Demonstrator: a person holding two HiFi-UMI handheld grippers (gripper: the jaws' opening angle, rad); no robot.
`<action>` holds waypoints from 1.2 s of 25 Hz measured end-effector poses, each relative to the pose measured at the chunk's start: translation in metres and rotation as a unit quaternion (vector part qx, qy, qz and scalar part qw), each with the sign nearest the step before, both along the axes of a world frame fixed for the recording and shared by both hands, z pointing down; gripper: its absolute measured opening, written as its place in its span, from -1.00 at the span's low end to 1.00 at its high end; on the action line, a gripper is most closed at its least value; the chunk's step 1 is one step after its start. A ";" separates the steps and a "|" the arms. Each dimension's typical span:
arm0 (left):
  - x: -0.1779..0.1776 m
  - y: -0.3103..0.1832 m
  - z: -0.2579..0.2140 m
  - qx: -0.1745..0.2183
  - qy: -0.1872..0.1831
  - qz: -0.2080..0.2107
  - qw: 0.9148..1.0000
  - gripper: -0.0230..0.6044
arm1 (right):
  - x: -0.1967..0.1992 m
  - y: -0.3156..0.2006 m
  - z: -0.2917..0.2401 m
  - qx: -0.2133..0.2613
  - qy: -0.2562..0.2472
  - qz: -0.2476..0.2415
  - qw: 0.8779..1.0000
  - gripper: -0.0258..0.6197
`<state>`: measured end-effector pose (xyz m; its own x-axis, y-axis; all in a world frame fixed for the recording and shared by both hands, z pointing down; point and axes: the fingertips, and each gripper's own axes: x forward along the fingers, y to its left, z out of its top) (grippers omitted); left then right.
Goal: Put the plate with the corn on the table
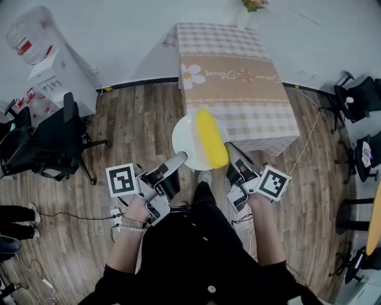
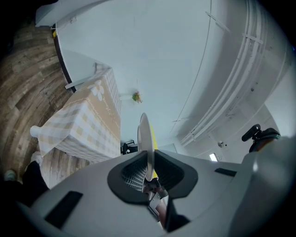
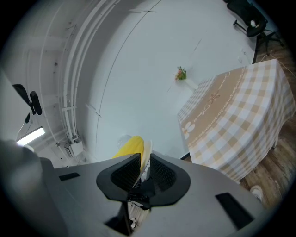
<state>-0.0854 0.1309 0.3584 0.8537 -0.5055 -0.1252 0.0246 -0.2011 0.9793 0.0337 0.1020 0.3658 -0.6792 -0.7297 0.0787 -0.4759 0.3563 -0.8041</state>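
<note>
A white plate (image 1: 189,138) with a yellow corn cob (image 1: 211,138) on it hangs level in the air, just short of the near end of the checked-cloth table (image 1: 232,77). My left gripper (image 1: 181,158) is shut on the plate's left rim, and my right gripper (image 1: 230,150) is shut on its right rim beside the corn. In the left gripper view the plate (image 2: 144,134) stands edge-on between the pads of the left gripper (image 2: 149,169), with a sliver of corn (image 2: 153,141) behind it. In the right gripper view the corn (image 3: 129,147) and the plate rim (image 3: 147,157) sit in the right gripper (image 3: 143,169).
Black office chairs (image 1: 41,143) and a water dispenser (image 1: 41,53) stand at the left, more chairs (image 1: 357,95) at the right. A flower vase (image 1: 253,6) sits at the table's far end. Cables (image 1: 309,137) run over the wooden floor. My shoe (image 1: 204,176) shows below the plate.
</note>
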 end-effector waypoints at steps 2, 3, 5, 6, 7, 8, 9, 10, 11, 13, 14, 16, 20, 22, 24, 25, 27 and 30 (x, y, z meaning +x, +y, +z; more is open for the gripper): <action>0.002 -0.007 0.001 -0.001 -0.002 -0.001 1.000 -0.78 | 0.002 -0.008 0.001 -0.002 -0.001 0.000 1.000 -0.63; 0.004 -0.013 0.002 -0.002 -0.003 -0.002 1.000 -0.78 | 0.003 -0.013 0.002 -0.004 -0.002 -0.001 1.000 -0.63; 0.009 -0.026 0.002 -0.004 -0.006 -0.003 1.000 -0.78 | 0.008 -0.027 0.003 -0.008 -0.003 -0.001 1.000 -0.63; 0.011 -0.032 0.002 -0.005 -0.008 -0.004 1.000 -0.78 | 0.010 -0.033 0.003 -0.009 -0.002 -0.003 1.000 -0.63; 0.012 -0.035 0.002 -0.004 -0.009 -0.005 1.000 -0.78 | 0.011 -0.037 0.002 -0.008 -0.002 -0.005 1.000 -0.63; 0.012 -0.037 0.002 -0.003 -0.010 -0.006 1.000 -0.78 | 0.011 -0.039 0.002 -0.006 -0.002 -0.006 1.000 -0.63; 0.013 -0.040 0.002 -0.001 -0.010 -0.007 1.000 -0.78 | 0.011 -0.042 0.001 -0.005 -0.001 -0.007 1.000 -0.63; 0.014 -0.043 0.001 0.001 -0.010 -0.008 1.000 -0.78 | 0.012 -0.046 0.001 -0.005 -0.001 -0.007 1.000 -0.64; 0.016 -0.048 0.001 0.002 -0.009 -0.009 1.000 -0.78 | 0.014 -0.050 0.001 -0.005 0.000 -0.007 1.000 -0.64; 0.020 -0.058 0.001 0.001 -0.009 -0.013 1.000 -0.78 | 0.018 -0.062 0.001 -0.005 0.002 -0.010 1.000 -0.64; 0.022 -0.063 0.001 0.001 -0.010 -0.015 1.000 -0.78 | 0.020 -0.068 0.000 -0.005 0.002 -0.012 1.000 -0.64; 0.026 -0.074 0.001 0.000 -0.011 -0.019 1.000 -0.78 | 0.023 -0.080 0.000 -0.005 0.001 -0.016 1.000 -0.64; 0.029 -0.082 0.004 0.004 -0.007 -0.028 1.000 -0.78 | 0.026 -0.091 0.004 -0.007 0.000 -0.025 1.000 -0.64; 0.036 -0.099 0.003 0.003 -0.006 -0.033 0.999 -0.78 | 0.033 -0.109 0.003 -0.008 0.000 -0.030 1.000 -0.64; 0.046 -0.120 0.001 0.001 -0.005 -0.039 0.999 -0.78 | 0.041 -0.132 0.001 -0.010 -0.001 -0.037 0.999 -0.64; 0.050 -0.129 0.001 0.000 -0.005 -0.042 0.999 -0.78 | 0.045 -0.141 0.000 -0.011 0.000 -0.041 0.999 -0.64; 0.056 -0.141 0.001 -0.001 -0.004 -0.047 0.999 -0.78 | 0.051 -0.156 -0.001 -0.011 0.000 -0.048 0.999 -0.64; 0.065 -0.158 0.000 0.000 -0.004 -0.056 0.998 -0.78 | 0.058 -0.175 0.000 -0.012 0.001 -0.058 0.998 -0.64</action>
<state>-0.0208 -0.0276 0.3585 0.7930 -0.5976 -0.1188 -0.0061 -0.2027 0.9792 0.0922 -0.0732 0.3653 -0.7590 -0.6440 0.0956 -0.4335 0.3903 -0.8123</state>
